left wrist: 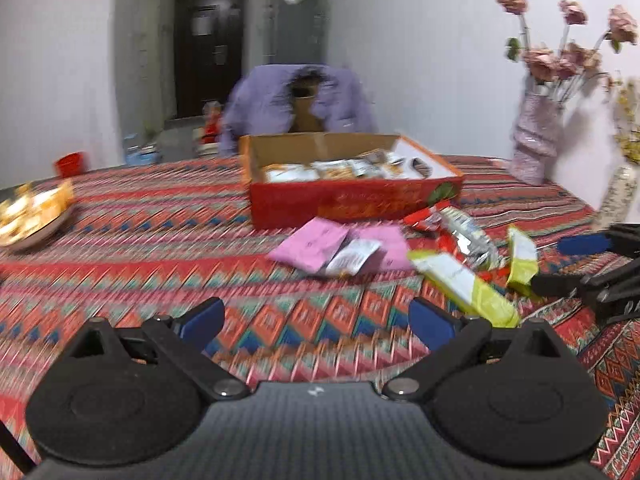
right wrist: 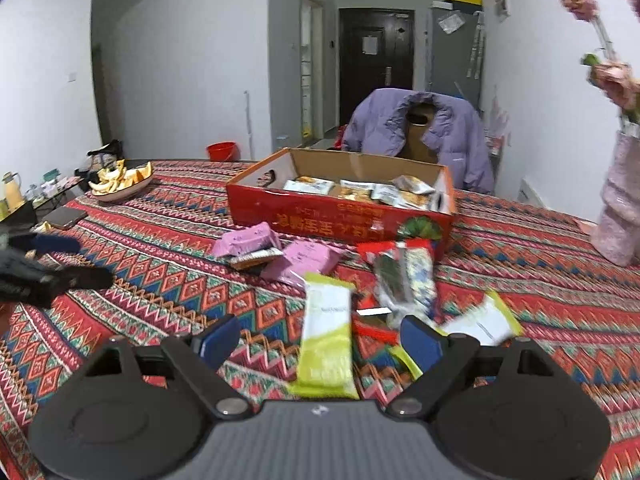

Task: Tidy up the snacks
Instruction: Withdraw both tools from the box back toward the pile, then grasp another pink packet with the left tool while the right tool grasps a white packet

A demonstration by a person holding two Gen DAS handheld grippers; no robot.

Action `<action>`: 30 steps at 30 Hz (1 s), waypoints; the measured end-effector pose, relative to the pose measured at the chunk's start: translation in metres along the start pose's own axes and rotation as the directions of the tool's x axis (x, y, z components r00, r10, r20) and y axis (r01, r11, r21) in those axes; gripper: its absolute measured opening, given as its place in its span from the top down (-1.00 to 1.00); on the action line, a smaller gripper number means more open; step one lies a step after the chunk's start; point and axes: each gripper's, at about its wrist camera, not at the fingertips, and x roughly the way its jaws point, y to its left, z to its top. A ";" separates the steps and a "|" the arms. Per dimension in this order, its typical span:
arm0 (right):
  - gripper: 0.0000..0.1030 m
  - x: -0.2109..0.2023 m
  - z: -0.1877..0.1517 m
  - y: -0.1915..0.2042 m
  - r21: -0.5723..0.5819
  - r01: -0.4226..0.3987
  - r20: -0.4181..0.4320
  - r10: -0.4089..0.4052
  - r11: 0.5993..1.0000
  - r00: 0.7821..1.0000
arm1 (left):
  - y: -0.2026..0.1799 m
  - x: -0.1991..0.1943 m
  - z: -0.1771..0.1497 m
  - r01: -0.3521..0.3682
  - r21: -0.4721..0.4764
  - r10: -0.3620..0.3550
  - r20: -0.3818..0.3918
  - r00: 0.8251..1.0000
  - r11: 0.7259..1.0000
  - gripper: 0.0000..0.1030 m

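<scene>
A red cardboard box (left wrist: 352, 200) (right wrist: 340, 216) holding several snack packets stands on the patterned tablecloth. In front of it lie loose snacks: pink packets (left wrist: 316, 242) (right wrist: 306, 258), a yellow-green and white packet (left wrist: 464, 284) (right wrist: 326, 336), a second one (left wrist: 522, 258) (right wrist: 486, 320), and a red and silver pile (left wrist: 460, 232) (right wrist: 404, 276). My left gripper (left wrist: 318, 324) is open above bare cloth, short of the pink packets. My right gripper (right wrist: 320, 340) is open over the yellow-green packet, which lies between its fingers untouched. Each gripper appears at the edge of the other's view.
A plate of yellow pieces (left wrist: 32, 216) (right wrist: 120, 182) sits at the far left of the table, a phone (right wrist: 66, 218) near it. A pink vase of flowers (left wrist: 536, 140) (right wrist: 618, 208) stands at the right. Behind the box is a chair with a purple jacket (right wrist: 420, 132).
</scene>
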 end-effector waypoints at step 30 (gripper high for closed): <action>-0.64 0.210 0.066 0.067 -0.141 -0.289 -0.179 0.263 0.947 0.948 | 0.118 0.070 0.022 0.018 -0.126 -0.022 -0.031 0.999 0.992 -0.19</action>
